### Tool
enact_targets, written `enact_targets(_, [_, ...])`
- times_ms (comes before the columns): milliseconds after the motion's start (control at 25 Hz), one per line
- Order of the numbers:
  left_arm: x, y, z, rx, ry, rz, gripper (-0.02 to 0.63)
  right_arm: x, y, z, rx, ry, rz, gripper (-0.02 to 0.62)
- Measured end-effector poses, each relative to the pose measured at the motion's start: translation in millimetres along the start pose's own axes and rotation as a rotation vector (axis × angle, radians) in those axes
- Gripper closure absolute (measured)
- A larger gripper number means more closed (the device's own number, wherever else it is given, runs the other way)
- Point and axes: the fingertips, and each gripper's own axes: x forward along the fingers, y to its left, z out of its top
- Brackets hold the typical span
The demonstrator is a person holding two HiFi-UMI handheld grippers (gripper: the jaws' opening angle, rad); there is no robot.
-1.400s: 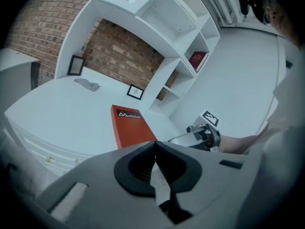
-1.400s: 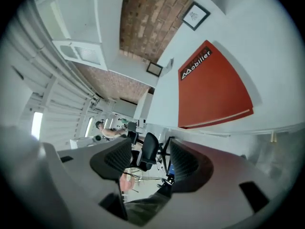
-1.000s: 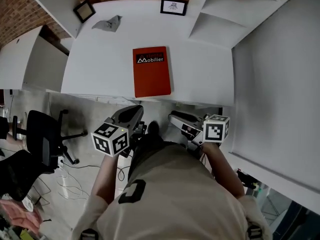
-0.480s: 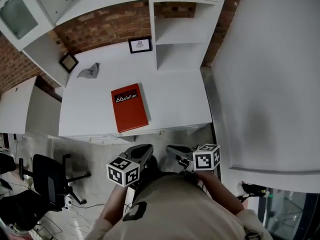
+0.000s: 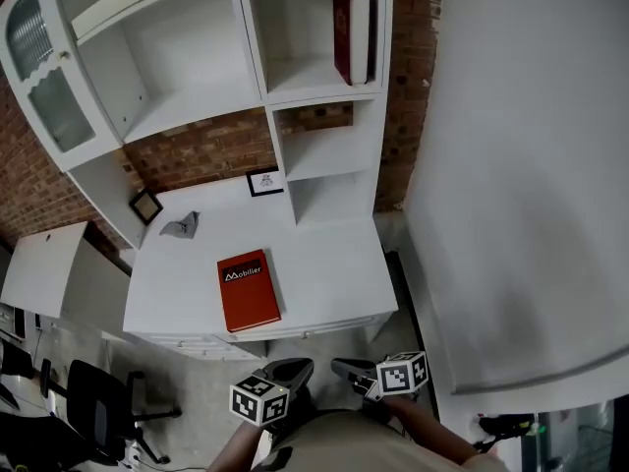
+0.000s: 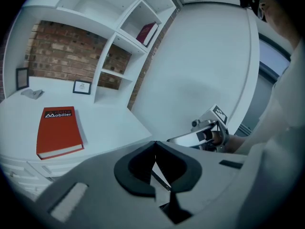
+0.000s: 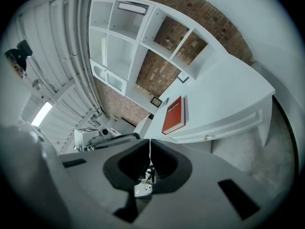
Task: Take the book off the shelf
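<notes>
Dark red and upright, the book [image 5: 351, 35] stands at the right side of the upper right compartment of the white shelf unit [image 5: 252, 37], near the top of the head view. Below it, against the brick wall [image 5: 197, 150], the white table [image 5: 324, 264] carries a brighter red book [image 5: 248, 290] lying flat near its front edge, left of centre, with a framed picture [image 5: 263, 182] and a crumpled grey cloth [image 5: 182, 226] further back. We hold both grippers low at the bottom edge of that view, well apart from the table and far from the shelf. The left gripper [image 5: 300, 365] has its fingers closed, tips meeting, with nothing between them. The right gripper [image 5: 340, 366] likewise has its fingers pressed together and empty. Each gripper view shows the other gripper just beside it.
</notes>
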Motion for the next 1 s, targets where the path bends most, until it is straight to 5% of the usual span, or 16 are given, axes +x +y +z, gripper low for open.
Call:
enact_targets(240, [9.3,-17.6,-4.8,-0.029,-0.01,0.017,0.603,-21.4,-17.2,-0.4,0.012,0.048,-0.026,0.588])
enact_targets(440, [4.7,-5.6,4.3,-0.045,-0.047,0.011,0.603,-31.4,-32.0,63.8,-0.025,-0.04,-0.101,0.588])
enact_targets(1000, [-61.5,139.2,48.2,-0.072,-0.122,0.02,0.603,49.6,-26.0,166.8,-0.09,-0.214,-0.311,0.588])
